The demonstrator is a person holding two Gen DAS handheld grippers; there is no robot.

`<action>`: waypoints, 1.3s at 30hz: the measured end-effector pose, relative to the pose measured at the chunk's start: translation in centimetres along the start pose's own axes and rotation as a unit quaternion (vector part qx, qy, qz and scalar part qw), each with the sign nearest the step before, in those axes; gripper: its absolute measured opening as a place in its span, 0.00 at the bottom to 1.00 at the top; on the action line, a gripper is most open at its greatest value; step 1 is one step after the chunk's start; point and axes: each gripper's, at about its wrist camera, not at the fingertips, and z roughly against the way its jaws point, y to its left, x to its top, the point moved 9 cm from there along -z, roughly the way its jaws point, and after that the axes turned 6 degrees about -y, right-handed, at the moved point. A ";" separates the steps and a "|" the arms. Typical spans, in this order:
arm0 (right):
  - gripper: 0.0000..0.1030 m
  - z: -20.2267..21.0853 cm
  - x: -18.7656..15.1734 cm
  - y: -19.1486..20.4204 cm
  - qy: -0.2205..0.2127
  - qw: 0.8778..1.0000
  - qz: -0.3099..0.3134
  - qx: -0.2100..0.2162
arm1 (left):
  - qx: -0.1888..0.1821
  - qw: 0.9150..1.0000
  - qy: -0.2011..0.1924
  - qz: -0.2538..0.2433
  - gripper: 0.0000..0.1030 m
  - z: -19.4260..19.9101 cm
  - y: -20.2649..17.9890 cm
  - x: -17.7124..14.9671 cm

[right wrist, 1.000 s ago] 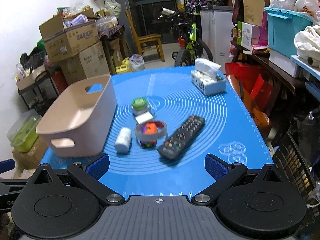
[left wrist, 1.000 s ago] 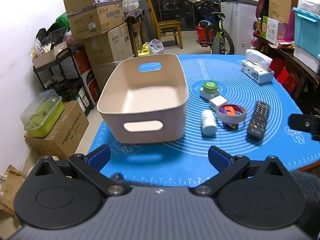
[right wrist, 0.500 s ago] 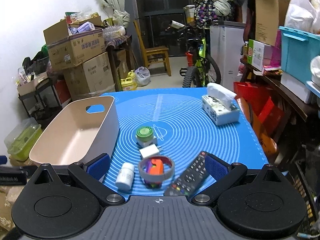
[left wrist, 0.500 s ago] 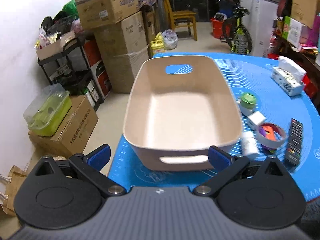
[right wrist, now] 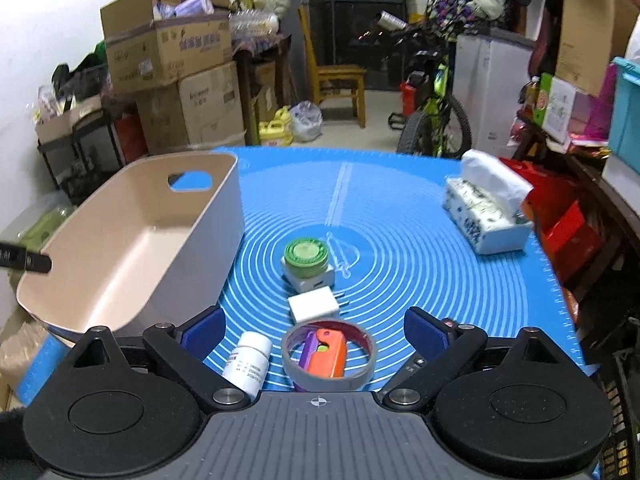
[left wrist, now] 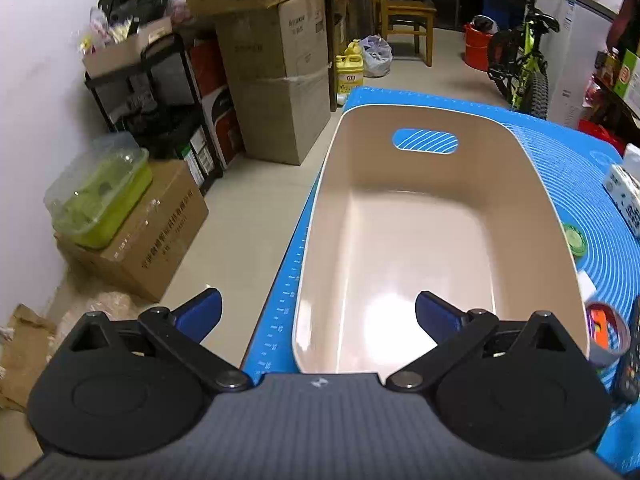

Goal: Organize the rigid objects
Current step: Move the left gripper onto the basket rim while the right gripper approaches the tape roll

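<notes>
Currently the left gripper is spread wide, nothing between the fingers, hovering over the near-left corner of the beige bin: one blue pad sits over the floor side, the other over the bin interior. Bin looks empty inside, sits on the left part of the blue mat, handle cutout at the far end.

Right gripper also released wide, low over the near edge of the mat, holding nothing. Items btw its fingers in the right wrist view: white pill bottle lying on its side, and just right of it a grey tape ring w/ an orange-purple item lying inside the ring (can't tell what it is). Just beyond the ring: white charger plug, then a green-lidded jar on a white base, touching or nearly so. All of these are on the mat, right of the bin, outside it.

Tissue box at the far right of the mat, well apart from the rest. Remote only partly visible at the right edge of the left wrist view, beside the tape ring.
</notes>
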 end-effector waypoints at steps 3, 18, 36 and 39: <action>0.90 -1.6 -0.6 0.3 0.015 1.000 0.016 0.006 | -0.004 1.000 0.009 0.005 0.90 -1.2 -0.1 0.2; 0.78 -6.2 -2.3 1.9 0.063 0.995 0.077 0.018 | -0.012 0.999 0.038 -0.005 0.71 -4.3 -0.8 -0.8; 0.49 -8.3 -3.1 3.2 0.114 0.988 0.101 0.036 | -0.009 0.998 0.065 -0.007 0.26 -5.6 0.2 -1.2; 0.47 -8.8 -3.3 3.1 0.126 0.987 0.096 0.037 | -0.007 0.998 0.065 -0.010 0.22 -5.6 0.3 -1.3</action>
